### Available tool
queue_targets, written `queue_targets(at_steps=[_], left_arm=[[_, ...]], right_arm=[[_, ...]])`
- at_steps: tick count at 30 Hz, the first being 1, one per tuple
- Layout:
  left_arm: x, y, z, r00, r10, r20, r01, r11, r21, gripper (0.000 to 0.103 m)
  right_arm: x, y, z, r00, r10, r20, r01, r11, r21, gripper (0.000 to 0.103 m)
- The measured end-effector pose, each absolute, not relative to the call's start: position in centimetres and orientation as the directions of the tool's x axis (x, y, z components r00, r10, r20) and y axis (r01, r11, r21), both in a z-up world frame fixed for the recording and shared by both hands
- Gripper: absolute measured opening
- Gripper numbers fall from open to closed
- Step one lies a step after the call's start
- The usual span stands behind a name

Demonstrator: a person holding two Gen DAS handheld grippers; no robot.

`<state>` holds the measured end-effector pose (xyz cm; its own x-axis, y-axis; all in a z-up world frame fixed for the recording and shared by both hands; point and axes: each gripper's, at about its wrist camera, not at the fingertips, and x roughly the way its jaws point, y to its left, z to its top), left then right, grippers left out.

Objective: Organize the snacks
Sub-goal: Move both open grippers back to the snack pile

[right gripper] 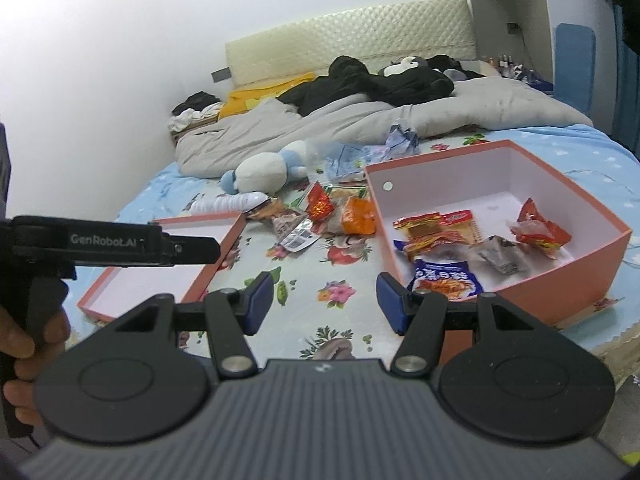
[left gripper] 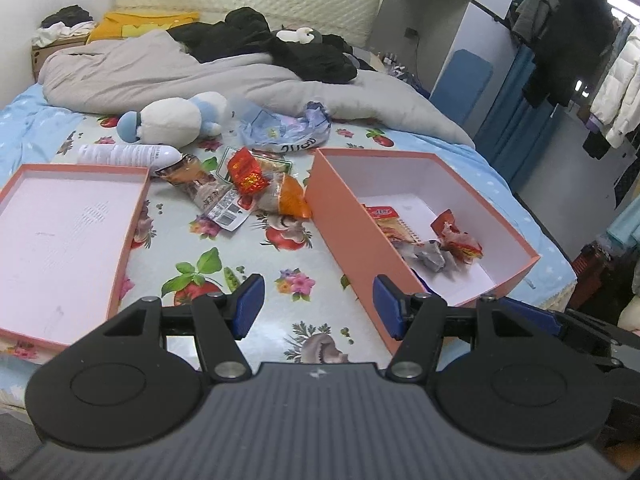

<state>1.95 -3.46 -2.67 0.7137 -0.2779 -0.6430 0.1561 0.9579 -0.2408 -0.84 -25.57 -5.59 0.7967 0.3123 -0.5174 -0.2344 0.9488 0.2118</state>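
Both grippers are down at the bottom of their frames with nothing in them. The left gripper (left gripper: 319, 306) has its blue pads spread wide over the floral sheet (left gripper: 248, 256), and the right gripper (right gripper: 325, 303) is just as wide.

Right of centre sits the orange box (right gripper: 592, 258), and it's got snack packets inside: a blue bag (right gripper: 444, 278) at the near wall, a yellow-red packet (right gripper: 436, 226), a grey wrapper (right gripper: 502, 256) and a red one (right gripper: 538, 228).

The box lid (left gripper: 124, 240) lies open-side-up at the left edge.

Between them, mid-frame, is a loose pile of snacks (left gripper: 244, 186) on the sheet.

Further back are a white bottle (left gripper: 128, 155) on its side, a plush toy (left gripper: 176, 118), a crumpled bag (left gripper: 284, 130), then the grey duvet (left gripper: 168, 76).
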Motion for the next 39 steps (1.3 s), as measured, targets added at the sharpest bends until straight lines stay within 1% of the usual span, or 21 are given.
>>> queue_targets(at_steps=[9, 18, 27, 34, 39], left_arm=[[3.3, -1.7, -4.2, 0.708, -0.271, -0.652, 0.144, 0.96, -0.242, 0.066], [6.1, 0.6, -6.1, 0.702, -0.242, -0.67, 0.09, 0.963, -0.253, 0.067], [10.9, 2.3, -8.3, 0.684, -0.226, -0.694, 0.065, 0.966, -0.251, 0.069], [15.7, 3.6, -11.5, 0.665, -0.213, -0.716, 0.041, 0.968, -0.249, 0.07], [19.4, 5.3, -13.4, 0.67, -0.203, -0.714, 0.007, 0.963, -0.268, 0.07]], right_arm=[[0.2, -23.7, -6.7, 0.794, 0.305, -0.526, -0.236, 0.952, 0.195, 0.059], [3.0, -22.5, -7.9, 0.785, 0.303, -0.54, -0.23, 0.952, 0.2, 0.059], [6.8, -20.6, -9.5, 0.774, 0.313, -0.551, -0.25, 0.95, 0.187, 0.059], [10.1, -18.8, -11.2, 0.77, 0.321, -0.552, -0.266, 0.947, 0.179, 0.059], [13.1, -17.2, -13.0, 0.761, 0.33, -0.558, -0.278, 0.944, 0.179, 0.059]])
